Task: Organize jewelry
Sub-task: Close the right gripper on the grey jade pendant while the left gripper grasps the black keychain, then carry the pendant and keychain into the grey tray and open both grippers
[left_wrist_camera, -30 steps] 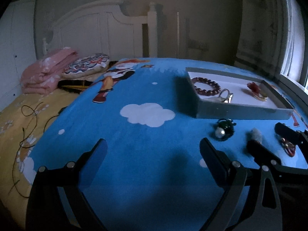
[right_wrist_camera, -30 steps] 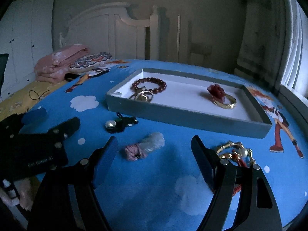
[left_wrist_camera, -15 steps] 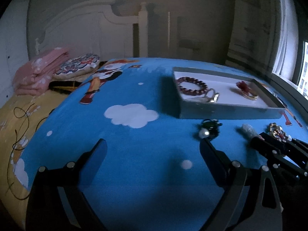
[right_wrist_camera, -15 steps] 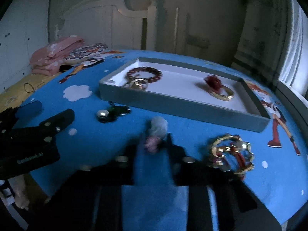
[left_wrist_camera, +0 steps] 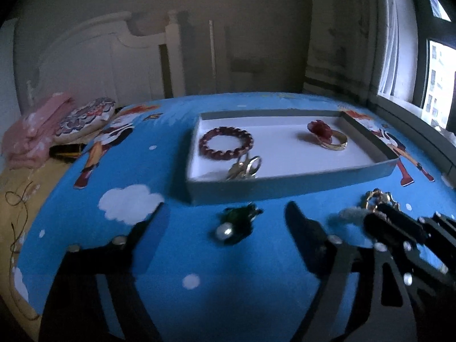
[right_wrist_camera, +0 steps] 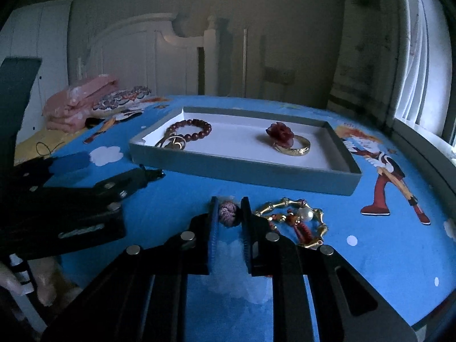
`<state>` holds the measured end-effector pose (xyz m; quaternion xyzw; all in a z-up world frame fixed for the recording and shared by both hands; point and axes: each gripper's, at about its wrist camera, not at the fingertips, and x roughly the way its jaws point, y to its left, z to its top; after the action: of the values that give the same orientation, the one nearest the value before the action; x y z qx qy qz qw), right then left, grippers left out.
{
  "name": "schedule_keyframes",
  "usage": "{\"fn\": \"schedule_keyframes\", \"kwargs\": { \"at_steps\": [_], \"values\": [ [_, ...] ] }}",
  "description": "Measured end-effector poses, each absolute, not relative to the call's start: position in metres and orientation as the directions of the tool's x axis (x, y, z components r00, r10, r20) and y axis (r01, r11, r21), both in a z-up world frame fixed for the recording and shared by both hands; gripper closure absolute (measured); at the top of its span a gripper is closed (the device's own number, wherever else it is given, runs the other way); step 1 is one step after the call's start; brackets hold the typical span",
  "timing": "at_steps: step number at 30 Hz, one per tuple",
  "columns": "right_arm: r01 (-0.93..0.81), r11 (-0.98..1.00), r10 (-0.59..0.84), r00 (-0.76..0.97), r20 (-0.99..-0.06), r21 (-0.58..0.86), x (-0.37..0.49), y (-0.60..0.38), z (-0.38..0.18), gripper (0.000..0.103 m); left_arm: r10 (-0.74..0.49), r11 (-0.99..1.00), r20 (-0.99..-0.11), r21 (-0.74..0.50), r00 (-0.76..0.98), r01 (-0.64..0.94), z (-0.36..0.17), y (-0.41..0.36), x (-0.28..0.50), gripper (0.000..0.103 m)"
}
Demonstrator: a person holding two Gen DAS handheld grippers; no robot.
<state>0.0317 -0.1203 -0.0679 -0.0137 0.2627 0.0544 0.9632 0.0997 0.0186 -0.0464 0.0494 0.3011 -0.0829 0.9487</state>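
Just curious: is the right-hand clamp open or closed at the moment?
Closed. The right gripper has its jaws pressed on a small pink ornament, one on each side of it, above the blue bedspread.

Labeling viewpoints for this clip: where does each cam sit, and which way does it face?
Left wrist: on the left gripper, looking along its open fingers over the blue bedspread at the pearl piece and grey tray; right gripper shows at lower right.
Right wrist: on the right gripper, fingers shut on the pink tassel piece, facing the tray; left gripper at left.
Shared: tray, bead bracelet, rose bangle, headboard.
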Motion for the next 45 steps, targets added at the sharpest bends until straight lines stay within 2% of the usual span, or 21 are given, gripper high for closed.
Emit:
{"fn": "schedule_keyframes", "kwargs": {
  "at_steps": [6,7,8,9,11,17,23,35,37,40,45],
  "values": [
    [-0.107,0.994,0.104,0.862,-0.496,0.024,0.029,-0.129,-0.066,0.087,-0.12,0.978,-0.663,0.051,0.739,0.205,-0.058,0.004,0.12,0.056],
    [-0.104,0.994,0.104,0.864,-0.493,0.028,0.029,-0.131,-0.066,0.087,-0.119,0.976,-0.668,0.057,0.735,0.209,-0.06,0.003,0.12,0.065],
    [-0.102,0.994,0.104,0.865,-0.491,0.032,0.028,-0.133,-0.066,0.087,-0.117,0.976,-0.666,0.06,0.737,0.209,-0.061,0.003,0.12,0.079],
    [-0.101,0.994,0.106,0.865,-0.49,0.036,0.028,-0.134,-0.066,0.087,-0.116,0.977,-0.658,0.061,0.744,0.206,-0.061,0.004,0.119,0.082],
    [-0.103,0.994,0.109,0.866,-0.488,0.041,0.028,-0.135,-0.066,0.087,-0.133,0.976,-0.637,0.051,0.76,0.213,-0.06,0.007,0.114,0.099],
    [-0.118,0.993,0.118,0.874,-0.471,0.03,0.023,-0.133,-0.064,0.087,-0.211,0.966,-0.561,0.006,0.8,0.259,-0.046,0.015,0.092,0.1],
    [-0.115,0.993,0.119,0.883,-0.454,0.037,0.02,-0.136,-0.062,0.088,-0.299,0.953,-0.518,-0.111,0.802,0.283,-0.032,0.033,0.078,0.1],
    [-0.106,0.992,0.123,0.91,-0.395,0.066,0.006,-0.147,-0.047,0.088,-0.358,0.933,-0.463,-0.147,0.811,0.328,-0.013,0.032,0.059,0.1],
    [-0.104,0.992,0.121,0.915,-0.384,0.065,0.003,-0.148,-0.045,0.088,-0.336,0.94,-0.466,-0.11,0.818,0.324,-0.014,0.028,0.058,0.1],
    [-0.1,0.993,0.116,0.921,-0.373,0.061,0.0,-0.149,-0.042,0.088,-0.355,0.933,-0.482,-0.132,0.801,0.334,-0.018,0.026,0.059,0.1],
    [-0.098,0.994,0.112,0.925,-0.363,0.057,-0.003,-0.15,-0.04,0.088,-0.377,0.926,-0.456,-0.151,0.806,0.347,-0.011,0.028,0.053,0.1]
  ]
}}
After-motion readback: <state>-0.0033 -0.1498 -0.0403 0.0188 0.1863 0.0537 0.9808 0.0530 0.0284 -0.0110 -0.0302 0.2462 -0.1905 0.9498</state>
